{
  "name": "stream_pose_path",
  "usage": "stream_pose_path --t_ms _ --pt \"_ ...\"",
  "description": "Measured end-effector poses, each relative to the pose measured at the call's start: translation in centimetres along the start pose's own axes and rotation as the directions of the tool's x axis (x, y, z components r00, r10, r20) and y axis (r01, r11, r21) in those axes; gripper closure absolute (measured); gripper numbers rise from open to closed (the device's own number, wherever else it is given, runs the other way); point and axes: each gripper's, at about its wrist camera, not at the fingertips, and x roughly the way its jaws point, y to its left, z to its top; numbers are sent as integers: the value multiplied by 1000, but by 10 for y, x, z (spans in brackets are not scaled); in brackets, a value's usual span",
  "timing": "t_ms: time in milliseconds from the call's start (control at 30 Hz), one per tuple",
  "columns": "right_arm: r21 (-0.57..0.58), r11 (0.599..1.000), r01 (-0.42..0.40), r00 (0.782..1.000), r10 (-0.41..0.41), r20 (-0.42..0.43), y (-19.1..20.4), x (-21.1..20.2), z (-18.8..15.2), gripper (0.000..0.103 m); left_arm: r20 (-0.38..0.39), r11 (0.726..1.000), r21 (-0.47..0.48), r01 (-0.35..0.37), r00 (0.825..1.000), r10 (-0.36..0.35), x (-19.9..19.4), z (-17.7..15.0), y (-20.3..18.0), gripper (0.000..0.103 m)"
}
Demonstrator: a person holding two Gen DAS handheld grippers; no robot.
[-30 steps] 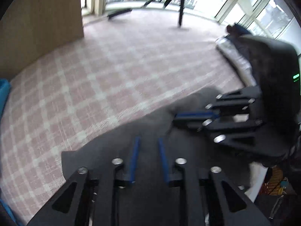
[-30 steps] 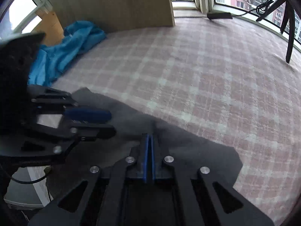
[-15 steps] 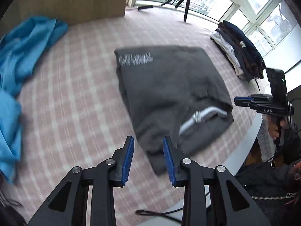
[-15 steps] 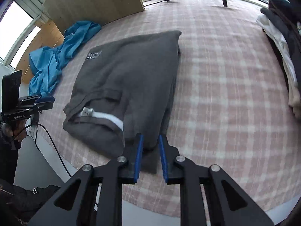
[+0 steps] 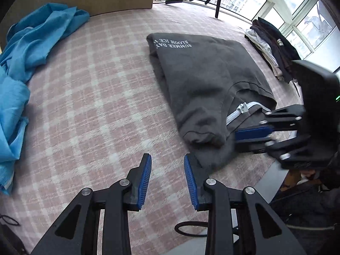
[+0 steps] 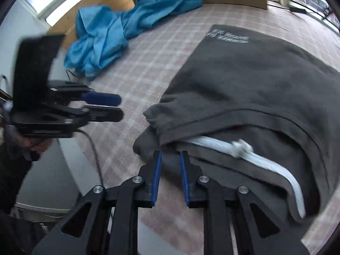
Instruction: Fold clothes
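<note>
Grey sweatshirt (image 5: 204, 80): in the left wrist view we log it folded on the pink checked table (image 5: 95, 97), white lettering at its far end, white zipper (image 5: 244, 111) at the near end. Left hand-held gripper (image 5: 167, 165): open, empty, above the cloth. Blue garment (image 5: 31, 48): heaped far left. In the right wrist view we log the right hand-held gripper (image 6: 170, 159) open, empty, at the sweatshirt's near edge.
</note>
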Motion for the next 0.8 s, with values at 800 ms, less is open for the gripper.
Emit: stream_pose_path --t_ms 800 --pt "150 988 27 999 -32 35 -24 -48 -48 92 -16 953 290 86 996 -85 39 49 -40 68"
